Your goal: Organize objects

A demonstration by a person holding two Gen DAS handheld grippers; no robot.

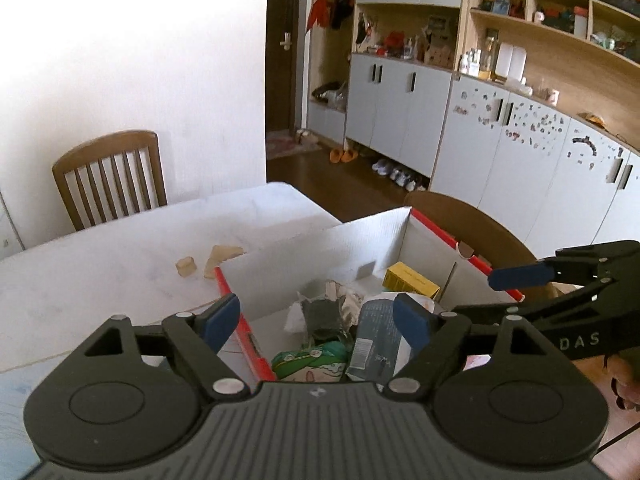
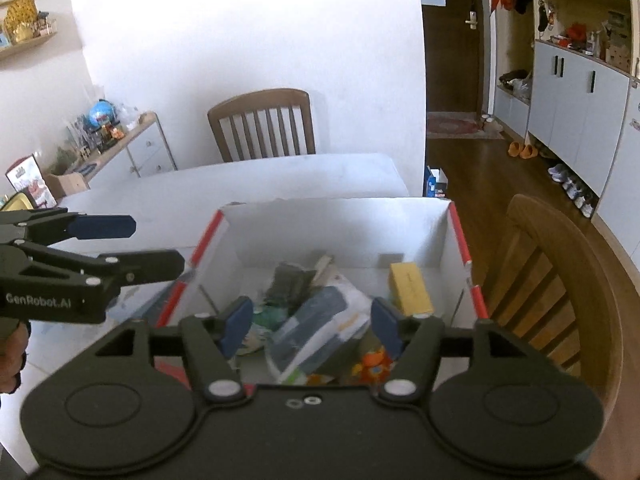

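Both the left gripper [image 1: 316,320] and right gripper [image 2: 312,322] hang with jaws apart and empty over the full box [image 2: 340,224]; the two wooden pieces [image 1: 212,263] left of it risk being forgotten.

The box [image 2: 340,232] is matt white cardboard; the chair [image 2: 262,120] smooth varnished wood; the desk [image 1: 100,272] a dull, pale surface; the floor [image 2: 480,168] glossy wood.

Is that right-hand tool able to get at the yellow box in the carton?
Probably yes. The right tool is open and empty above the carton, and the yellow box lies uncovered beside the right wall.
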